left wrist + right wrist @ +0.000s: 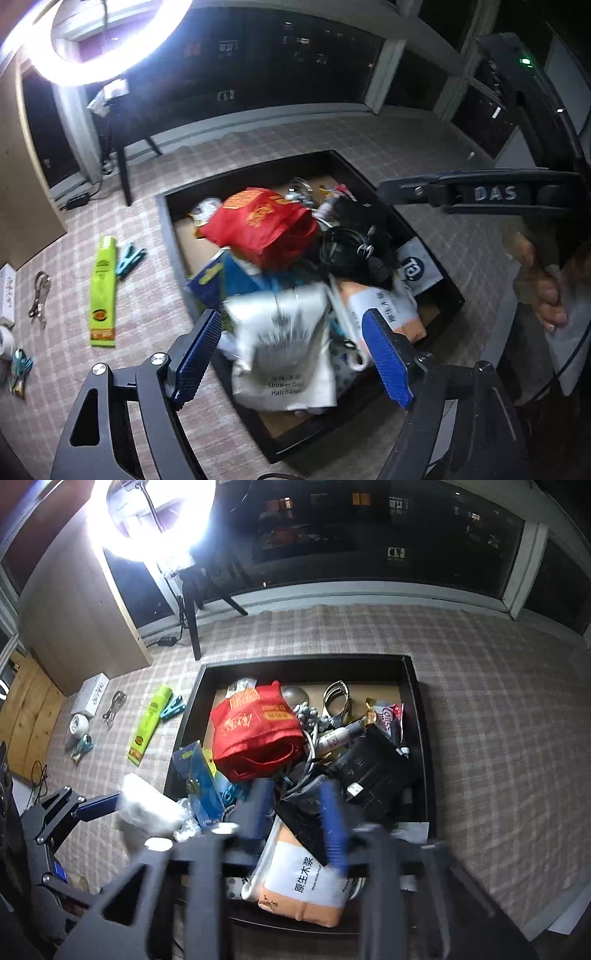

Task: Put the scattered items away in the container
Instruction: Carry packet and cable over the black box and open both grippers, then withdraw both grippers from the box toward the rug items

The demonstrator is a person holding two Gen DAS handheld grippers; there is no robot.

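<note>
The checked table carries the black container, heaped with a red bag and other clutter, directly ahead of both grippers. The left hand-held gripper hangs with jaws spread above a white shower-cap packet; whether it grips is unclear. The right hand-held gripper, blurred, stands open over a tissue pack. Left of the container lie a green tube and teal clip.
</note>
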